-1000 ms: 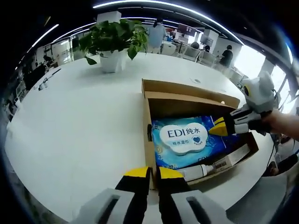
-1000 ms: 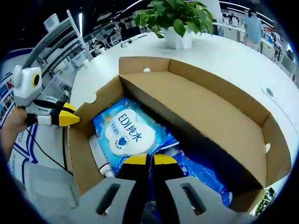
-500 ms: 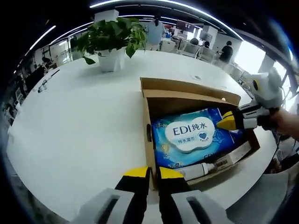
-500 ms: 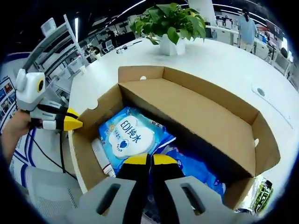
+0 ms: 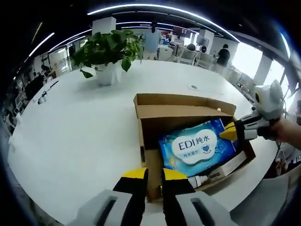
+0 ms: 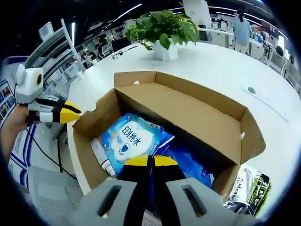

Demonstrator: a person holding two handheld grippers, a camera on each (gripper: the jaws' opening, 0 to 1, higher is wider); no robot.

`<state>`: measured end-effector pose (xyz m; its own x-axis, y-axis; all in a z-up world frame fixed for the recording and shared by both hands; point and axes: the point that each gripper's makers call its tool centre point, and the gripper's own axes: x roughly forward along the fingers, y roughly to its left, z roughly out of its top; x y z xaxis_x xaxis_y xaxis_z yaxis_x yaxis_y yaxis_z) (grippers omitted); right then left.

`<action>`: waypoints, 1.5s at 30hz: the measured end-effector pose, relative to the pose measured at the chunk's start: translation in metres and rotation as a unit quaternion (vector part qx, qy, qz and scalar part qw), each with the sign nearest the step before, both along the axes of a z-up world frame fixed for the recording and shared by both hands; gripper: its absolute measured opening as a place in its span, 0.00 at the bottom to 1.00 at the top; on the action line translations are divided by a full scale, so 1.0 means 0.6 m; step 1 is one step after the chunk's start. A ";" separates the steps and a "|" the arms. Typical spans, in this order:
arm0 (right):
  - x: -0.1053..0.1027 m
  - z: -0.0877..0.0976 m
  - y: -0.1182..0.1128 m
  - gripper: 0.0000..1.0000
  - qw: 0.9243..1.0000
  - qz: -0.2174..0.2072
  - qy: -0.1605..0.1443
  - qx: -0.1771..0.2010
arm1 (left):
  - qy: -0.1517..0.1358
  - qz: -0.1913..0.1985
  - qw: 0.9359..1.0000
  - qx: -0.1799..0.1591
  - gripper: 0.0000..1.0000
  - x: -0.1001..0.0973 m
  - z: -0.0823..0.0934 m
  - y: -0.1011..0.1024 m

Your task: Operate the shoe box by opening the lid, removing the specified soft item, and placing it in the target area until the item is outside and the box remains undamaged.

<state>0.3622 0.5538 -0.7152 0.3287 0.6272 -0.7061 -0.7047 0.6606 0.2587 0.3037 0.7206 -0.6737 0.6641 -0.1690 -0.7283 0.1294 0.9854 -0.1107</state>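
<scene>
A: So, the wipes pack (image 5: 197, 149) first. It reads as a soft film pouch, blue with a white cloud-shaped label printed "EDI". Likely light, squashy and a bit slick, so it would sag if you pinch one corner. It lies flat on the floor of the shoe box (image 6: 188, 106), toward the end nearer your left gripper (image 5: 149, 173).

B: Where do you take hold?

A: My call: the long edge or the crimped end seam, not the stiff label flap, which could peel open. Your right gripper (image 6: 150, 161) sits over the pack's near edge, jaws pressed together with yellow tips touching. Whether they pinch film I cannot tell; the tips hide the contact.

B: And the left?

A: Jaws together too, holding nothing, at the outside of the box's short wall. The lid already stands open, folded back along the far side.

B: Anything crowding the pack?

A: A white tube (image 6: 101, 157) lies just beside it along the wall, and a darker blue packet (image 6: 188, 162) sits against its other end. Lift straight so neither snags the cardboard. The box rests on a white round table (image 5: 70, 127); a potted plant (image 5: 107, 52) stands well apart, and a printed bag (image 6: 247, 190) lies outside by one corner.
</scene>
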 end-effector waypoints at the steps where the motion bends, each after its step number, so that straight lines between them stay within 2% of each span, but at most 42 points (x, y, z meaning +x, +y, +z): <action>1: 0.001 0.000 -0.004 0.00 1.000 -0.002 0.000 0.002 | -0.003 -0.003 1.000 -0.003 0.12 0.003 0.003 -0.005; 5: 0.002 0.002 -0.020 0.00 1.000 -0.014 0.005 0.009 | 0.001 -0.019 1.000 -0.005 0.14 0.016 -0.003 -0.027; 13: 0.002 0.003 -0.042 0.00 1.000 -0.024 0.005 0.011 | 0.033 -0.062 0.998 -0.006 0.18 0.029 -0.037 -0.065; 17: 0.002 0.003 -0.055 0.00 0.999 -0.029 0.006 0.013 | 0.044 -0.074 0.996 -0.015 0.19 0.037 -0.050 -0.078; 23: 0.002 0.003 -0.066 0.00 0.999 -0.034 0.006 0.013 | 0.066 -0.090 0.993 -0.047 0.19 0.048 -0.072 -0.104; 26: 0.002 0.003 -0.073 0.00 0.999 -0.035 0.005 0.012 | 0.067 -0.100 0.992 -0.034 0.21 0.058 -0.084 -0.107; 35: -0.001 0.004 -0.088 0.00 0.999 -0.036 0.000 0.008 | 0.096 -0.110 0.988 -0.056 0.20 0.063 -0.112 -0.126; 38: -0.003 0.004 -0.089 0.00 0.999 -0.035 0.002 0.007 | 0.114 -0.116 0.984 -0.078 0.13 0.056 -0.120 -0.139; 45: -0.005 0.004 -0.091 0.00 0.999 -0.036 0.000 0.006 | 0.121 -0.098 0.982 -0.108 0.10 0.056 -0.124 -0.141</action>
<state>0.3589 0.4994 -0.7127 0.3736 0.6100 -0.6988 -0.6551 0.7069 0.2668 0.3373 0.6362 -0.7481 0.4158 -0.4435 -0.7940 0.2579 0.8947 -0.3647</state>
